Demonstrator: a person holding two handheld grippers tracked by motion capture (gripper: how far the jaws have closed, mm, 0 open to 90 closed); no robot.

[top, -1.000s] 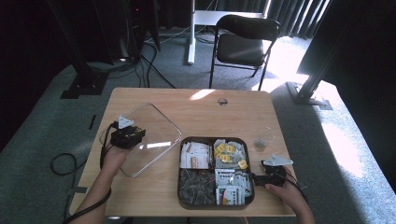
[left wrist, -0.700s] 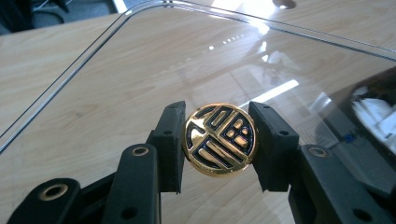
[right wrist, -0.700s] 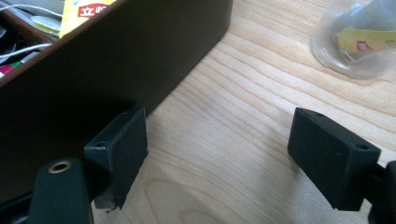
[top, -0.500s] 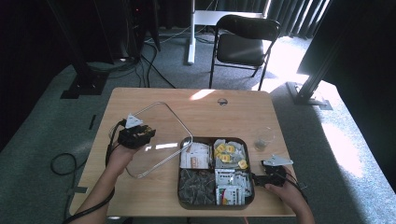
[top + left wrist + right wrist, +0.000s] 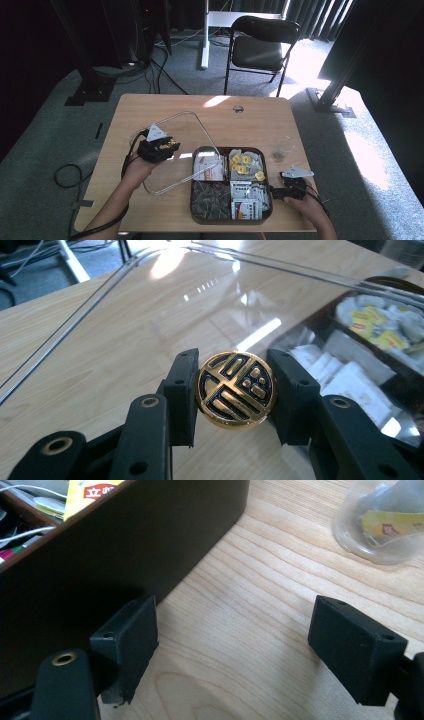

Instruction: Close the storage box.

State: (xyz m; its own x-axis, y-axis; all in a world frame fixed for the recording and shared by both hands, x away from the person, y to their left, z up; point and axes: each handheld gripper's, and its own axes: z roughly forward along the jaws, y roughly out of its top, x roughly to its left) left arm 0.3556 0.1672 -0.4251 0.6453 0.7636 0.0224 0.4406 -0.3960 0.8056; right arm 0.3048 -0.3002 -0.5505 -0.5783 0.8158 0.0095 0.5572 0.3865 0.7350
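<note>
The left gripper (image 5: 234, 390) is clamped on the gold knob (image 5: 235, 389) of a clear lid (image 5: 182, 150); its 2 jaws press the round knob from either side, the dark emblem facing the camera. In the high view the left gripper (image 5: 157, 146) holds the lid tilted over the table (image 5: 260, 112), the lid's near right corner over the upper-left compartment of the box (image 5: 231, 184) and its far edge out over bare wood to the left. Through the lid, the left gripper view shows white sachets (image 5: 350, 375) and yellow-tagged tea bags (image 5: 372, 325) in the box below.

The right gripper (image 5: 232, 647) holds nothing; its jaws stand wide apart on the table, the left jaw touching the dark outer wall of the box (image 5: 125, 545). In the high view the right gripper (image 5: 292, 184) sits just beside the box's right side; a small clear cup (image 5: 282, 150) with a tea bag inside stands near it, farther back.
</note>
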